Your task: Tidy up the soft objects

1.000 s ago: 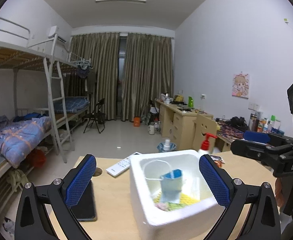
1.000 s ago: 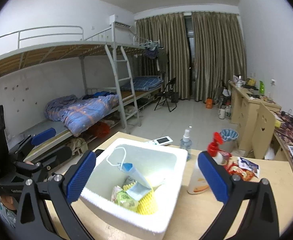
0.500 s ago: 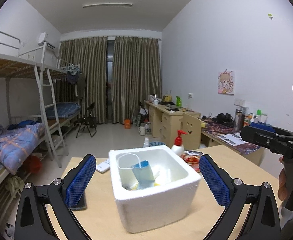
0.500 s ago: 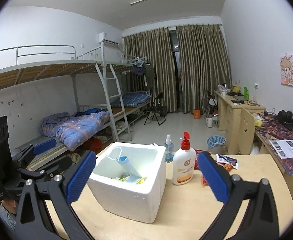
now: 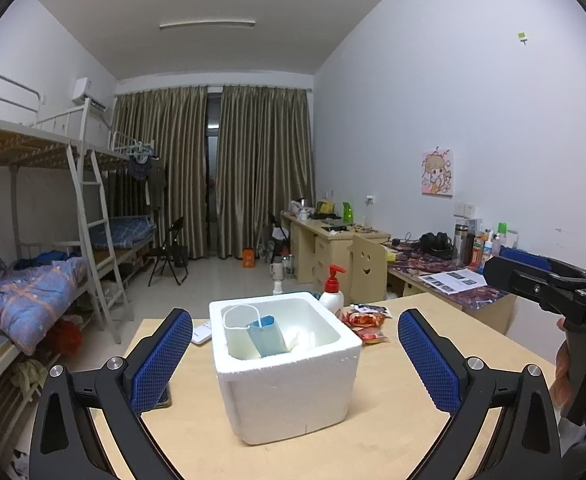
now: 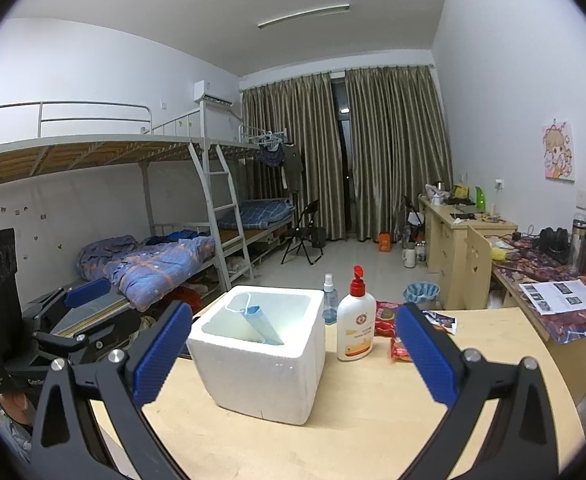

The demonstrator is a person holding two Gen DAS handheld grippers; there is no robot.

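Observation:
A white foam box (image 5: 289, 384) (image 6: 261, 368) stands on the wooden table (image 5: 405, 412) (image 6: 373, 420). A blue face mask (image 5: 267, 338) (image 6: 259, 322) with a white ear loop leans inside it against the wall. The box's other contents are hidden by its rim. My left gripper (image 5: 295, 354) is open and empty, held back from the box, its blue pads either side of it in view. My right gripper (image 6: 293, 350) is likewise open and empty, behind the box. Each gripper also shows at the edge of the other's view.
A white pump bottle (image 6: 356, 322) with a red top, a small spray bottle (image 6: 329, 300) and red snack packets (image 5: 367, 322) (image 6: 387, 314) stand beside the box. A remote (image 5: 201, 330) and a dark phone lie at the left. Bunk beds, desks and a chair surround the table.
Both grippers have pulled back and levelled out from the box. It now looks smaller and lower, and its inner contents have dropped out of sight below the rim.

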